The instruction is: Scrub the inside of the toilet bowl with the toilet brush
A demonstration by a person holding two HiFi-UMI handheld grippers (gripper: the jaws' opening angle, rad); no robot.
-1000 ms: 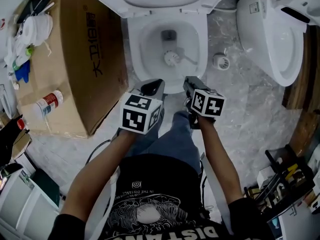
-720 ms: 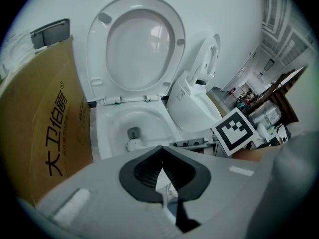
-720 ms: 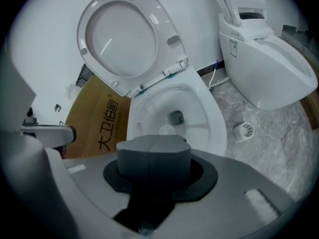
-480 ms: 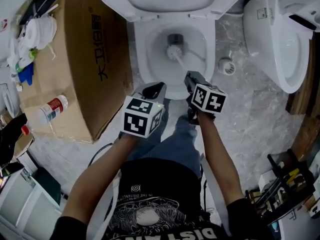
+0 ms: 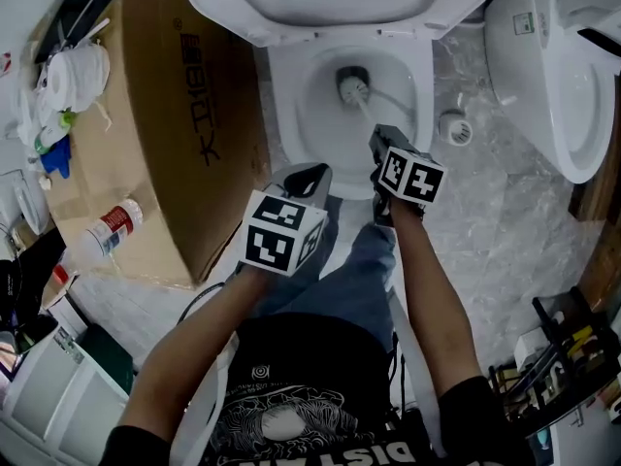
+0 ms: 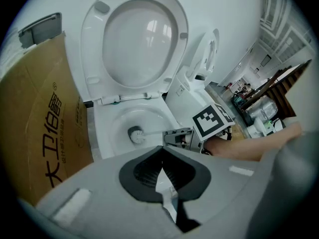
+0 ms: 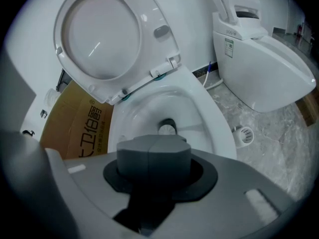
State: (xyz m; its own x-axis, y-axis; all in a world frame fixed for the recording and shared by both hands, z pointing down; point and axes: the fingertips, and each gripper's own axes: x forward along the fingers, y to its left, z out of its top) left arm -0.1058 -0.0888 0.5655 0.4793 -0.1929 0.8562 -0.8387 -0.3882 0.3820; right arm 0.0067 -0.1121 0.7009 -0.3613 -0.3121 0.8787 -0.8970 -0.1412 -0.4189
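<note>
Head view: my right gripper (image 5: 384, 142) is clamped on the brush (image 5: 352, 88), its handle running ahead-left to its head at the back of the bowl (image 5: 318, 105). My left gripper (image 5: 305, 176), jaws together and empty, hangs by the front rim.

Toilet brush (image 5: 353, 91) deeper into bowl (image 5: 312, 115)
</note>
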